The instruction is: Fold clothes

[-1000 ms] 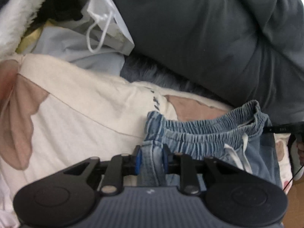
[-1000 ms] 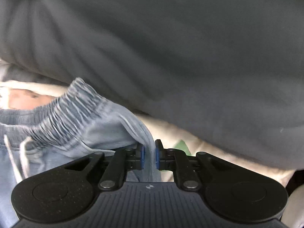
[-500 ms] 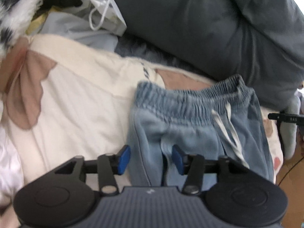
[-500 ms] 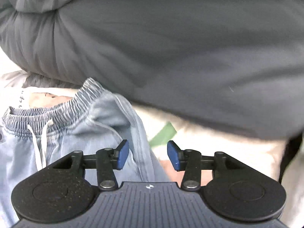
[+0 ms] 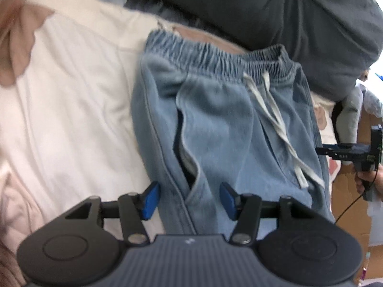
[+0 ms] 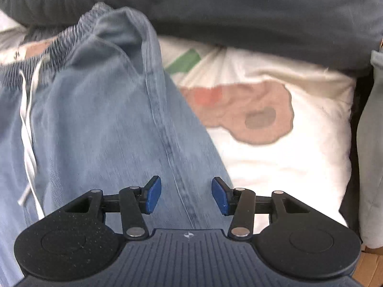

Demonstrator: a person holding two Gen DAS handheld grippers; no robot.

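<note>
Light blue denim pants (image 5: 220,124) with an elastic waistband and a white drawstring (image 5: 277,124) lie flat on a cream bedsheet (image 5: 71,110), waistband at the far side. My left gripper (image 5: 189,199) is open and empty over the pants' left side seam and pocket slit. My right gripper (image 6: 186,196) is open and empty over the pants' (image 6: 100,124) right side seam. The right gripper's body also shows at the right edge of the left wrist view (image 5: 347,153).
A dark grey duvet (image 5: 287,12) is bunched along the far side of the bed, also in the right wrist view (image 6: 239,4). The cream sheet (image 6: 287,148) carries brown, red and green prints. Cardboard (image 5: 347,203) and a hand sit at the right.
Both grippers have let go of the pants' waistband corners, opened, and drawn back toward me. The pants now lie spread flat on the sheet.
</note>
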